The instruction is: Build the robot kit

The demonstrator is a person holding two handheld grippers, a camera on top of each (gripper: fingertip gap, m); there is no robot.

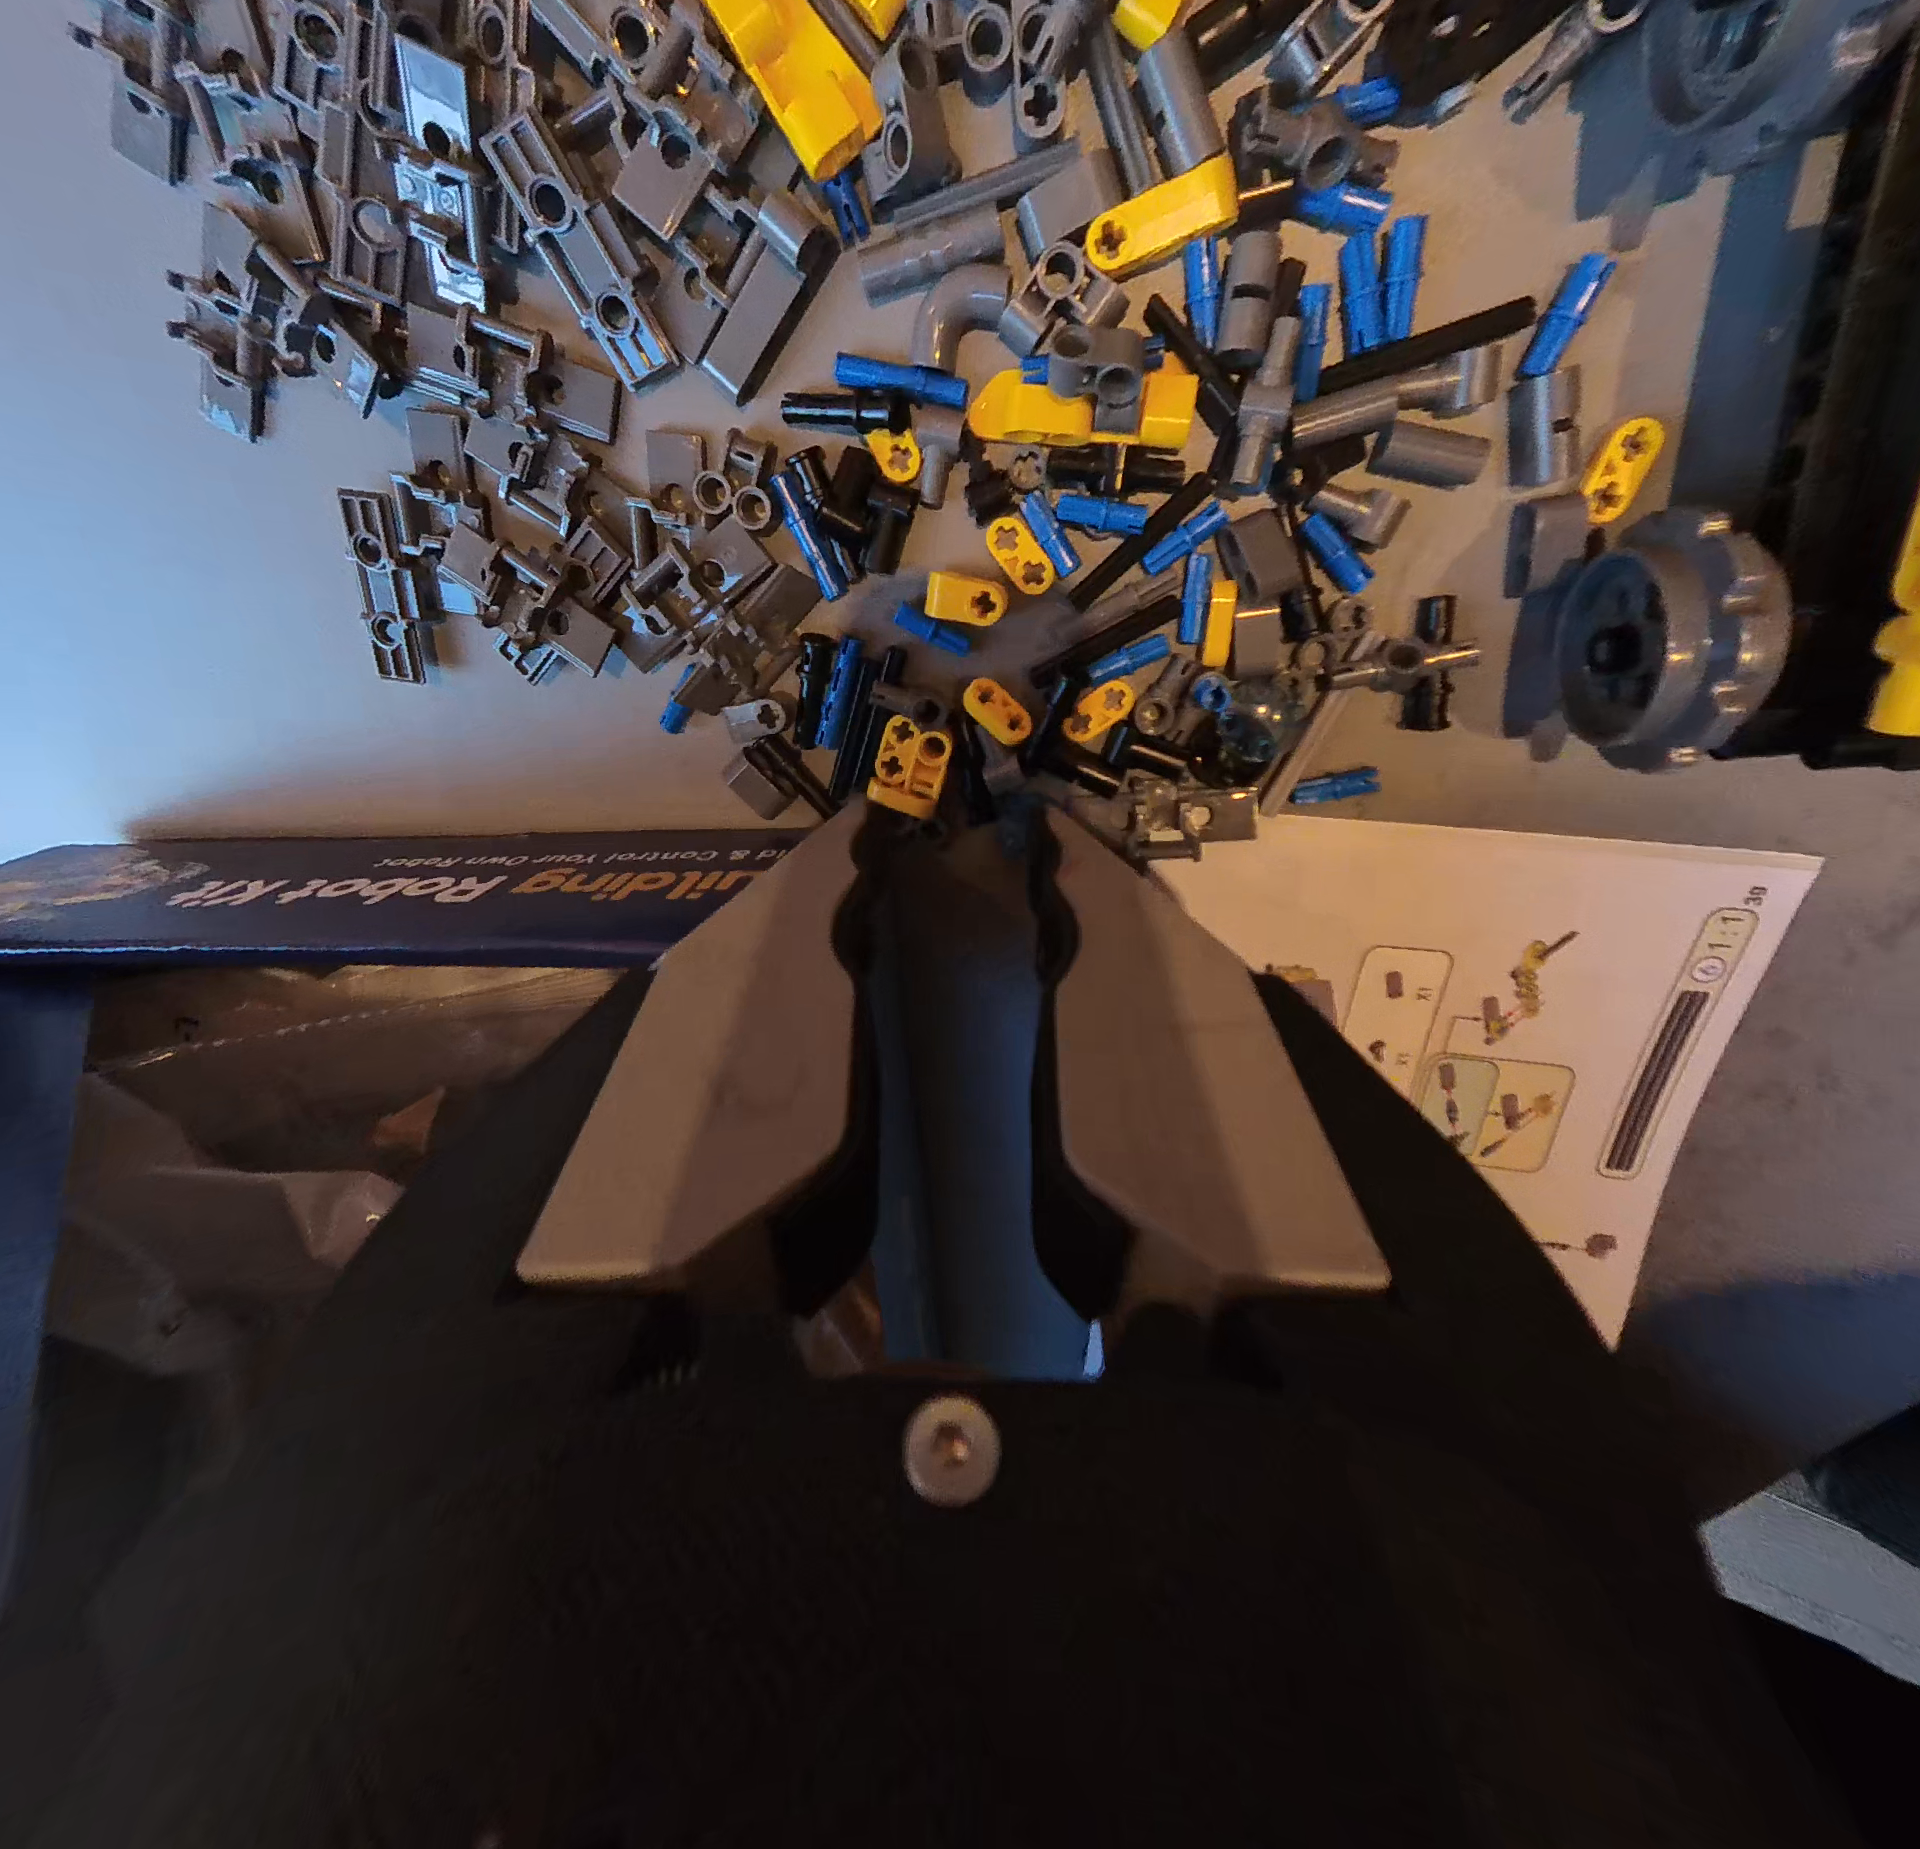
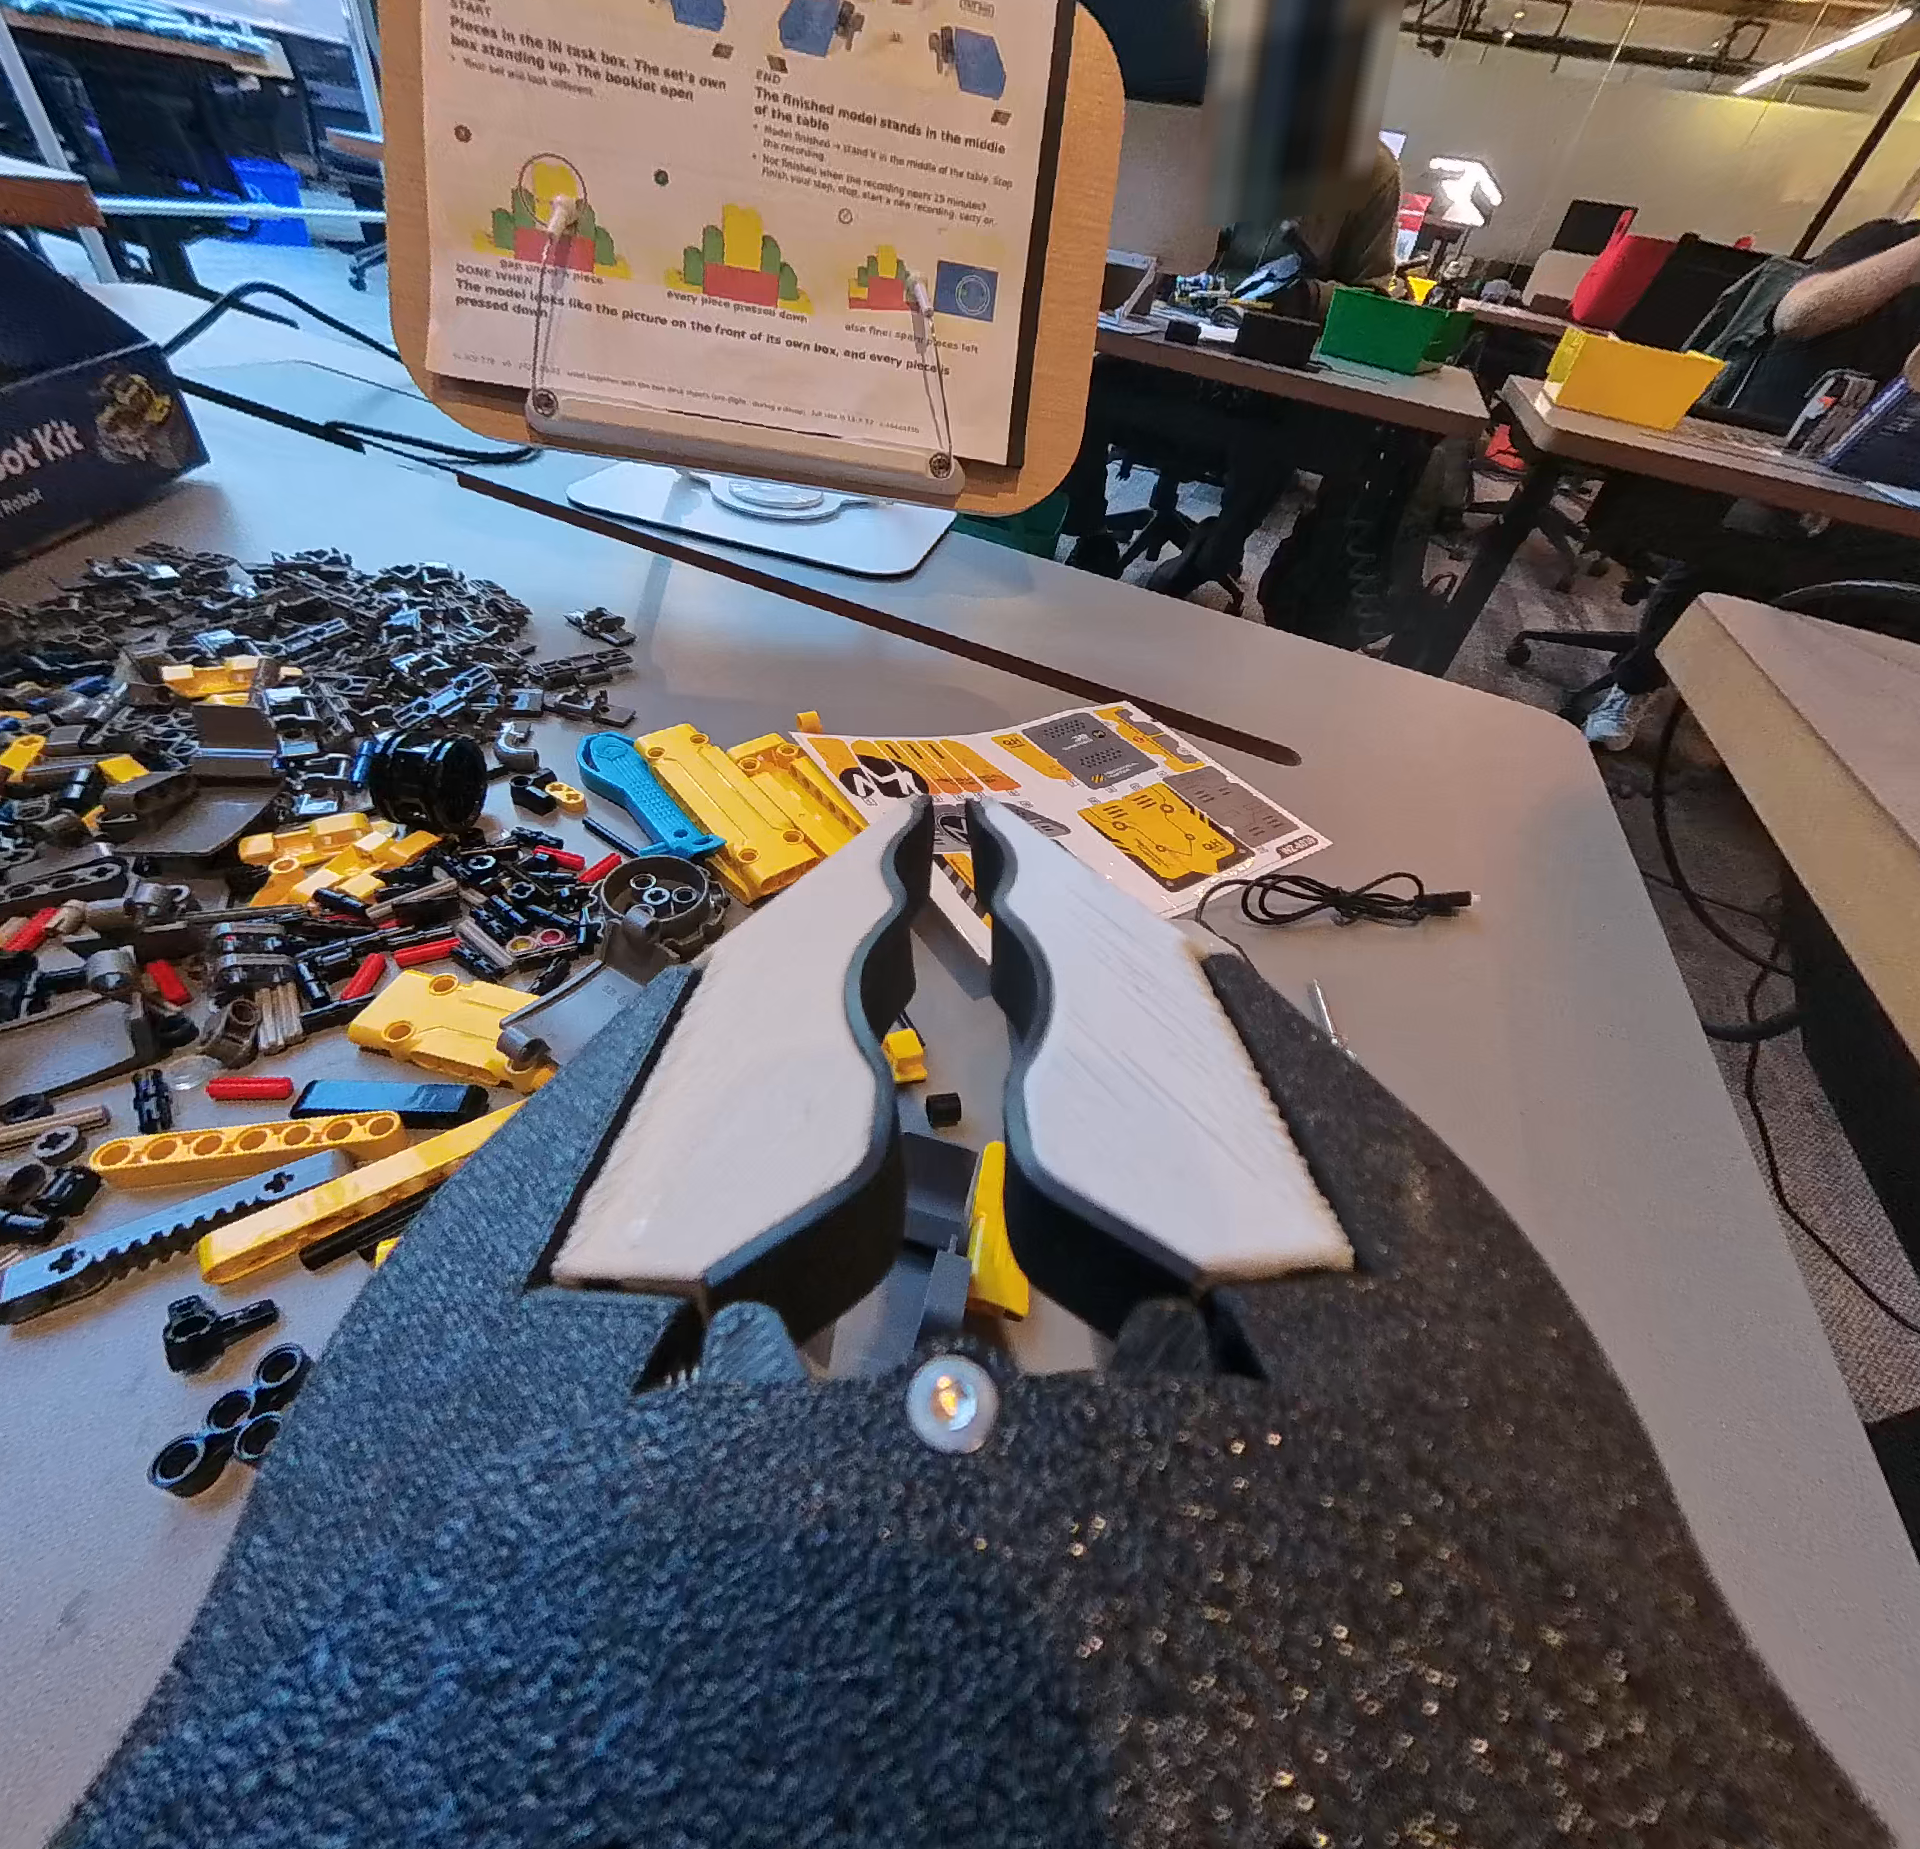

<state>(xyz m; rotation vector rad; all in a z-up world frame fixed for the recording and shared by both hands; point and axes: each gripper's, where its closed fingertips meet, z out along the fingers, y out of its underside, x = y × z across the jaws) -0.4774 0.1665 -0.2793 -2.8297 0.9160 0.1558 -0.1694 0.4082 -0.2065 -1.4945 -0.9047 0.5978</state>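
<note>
Left gripper (image 1: 940,838): fingers parted a little, tips at the 6 o'clock edge of the loose heap of pins and connectors (image 1: 1091,573); yellow connector (image 1: 912,760) just beyond the left tip, at about 11 o'clock of it. Whether touched, cannot tell. Nothing seen pinched.

Right gripper (image 2: 948,812): fingers narrowly apart, nothing between the tips; held above the table, over the sticker sheet (image 2: 1101,812).

Sorted by kind, seemingly for easy picking: grey track links (image 1: 416,241) at 10 o'clock of the left view, blue and black pins centre, grey wheel hub (image 1: 1662,646) at 3 o'clock. Instruction booklet (image 1: 1507,1020) lying open at 4 o'clock, readable; kit box (image 1: 364,895) at 8 o'clock.

Right view: yellow panels (image 2: 748,802), blue separator tool (image 2: 644,791), black cable (image 2: 1340,900), upright stand with printed sheet (image 2: 748,189) at 12 o'clock.

Grey table (image 2: 1455,1124), rounded corner. Open workroom beyond; other tables, green bin (image 2: 1392,329), yellow bin (image 2: 1631,381).
</note>
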